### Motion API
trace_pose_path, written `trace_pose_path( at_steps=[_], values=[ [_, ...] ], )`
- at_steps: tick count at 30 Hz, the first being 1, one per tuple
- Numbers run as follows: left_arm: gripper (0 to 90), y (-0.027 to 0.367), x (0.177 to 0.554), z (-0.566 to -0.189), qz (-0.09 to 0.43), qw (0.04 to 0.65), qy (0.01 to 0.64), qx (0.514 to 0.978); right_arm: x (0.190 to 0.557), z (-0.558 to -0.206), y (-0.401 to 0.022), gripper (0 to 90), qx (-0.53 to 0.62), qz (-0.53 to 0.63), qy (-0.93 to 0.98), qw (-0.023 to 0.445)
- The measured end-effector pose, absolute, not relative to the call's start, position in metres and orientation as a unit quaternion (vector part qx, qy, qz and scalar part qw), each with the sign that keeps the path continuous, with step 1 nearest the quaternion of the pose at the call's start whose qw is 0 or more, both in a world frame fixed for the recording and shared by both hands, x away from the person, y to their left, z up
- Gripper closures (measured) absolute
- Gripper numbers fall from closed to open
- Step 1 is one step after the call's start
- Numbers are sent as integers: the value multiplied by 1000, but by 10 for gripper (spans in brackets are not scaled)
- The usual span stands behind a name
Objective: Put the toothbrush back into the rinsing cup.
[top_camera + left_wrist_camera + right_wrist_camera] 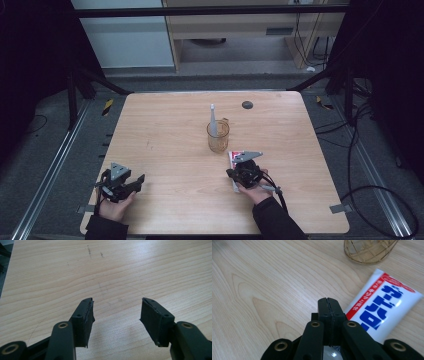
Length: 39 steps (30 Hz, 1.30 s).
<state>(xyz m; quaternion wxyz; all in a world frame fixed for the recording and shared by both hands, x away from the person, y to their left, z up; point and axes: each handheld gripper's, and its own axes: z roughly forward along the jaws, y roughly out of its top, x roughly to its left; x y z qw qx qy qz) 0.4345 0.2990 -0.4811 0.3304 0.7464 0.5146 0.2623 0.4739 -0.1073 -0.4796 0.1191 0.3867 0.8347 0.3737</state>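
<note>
1. Your right gripper (329,301), jaws closed on nothing, hovers over the white, red-and-blue-lettered toothpaste tube (384,305), lying just near of the amber glass cup (218,136).
2. Your left gripper (117,312), near-left, gapes wide and empty.

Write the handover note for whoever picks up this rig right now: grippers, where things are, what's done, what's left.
Left gripper: jaws open, nothing between them, low over bare wood at the near left of the light wooden table.
Right gripper: jaws shut, empty, directly over the white toothpaste tube with blue and red lettering, which lies flat just in front of the amber glass cup.
Done: a white toothbrush stands in the cup.
Left, probably: open the right jaws and pick up the tube; nothing grasped yet.
</note>
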Motion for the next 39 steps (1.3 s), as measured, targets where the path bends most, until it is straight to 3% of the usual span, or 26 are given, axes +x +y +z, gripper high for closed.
trace_pose_path(
  at_steps=[17,23,31,39],
  values=[
    [425,299,435,-481,261,330,513,748,462,-478,-140,899,401,362,833,116],
    [415,300,436,-482,259,330,515,748,460,-464,-151,868,405,376,821,142],
    [400,297,437,-481,254,330,511,752,464,-441,-172,735,428,367,806,181],
    [394,299,438,-482,252,328,513,752,471,-437,-173,600,430,346,816,171]
  ],
)
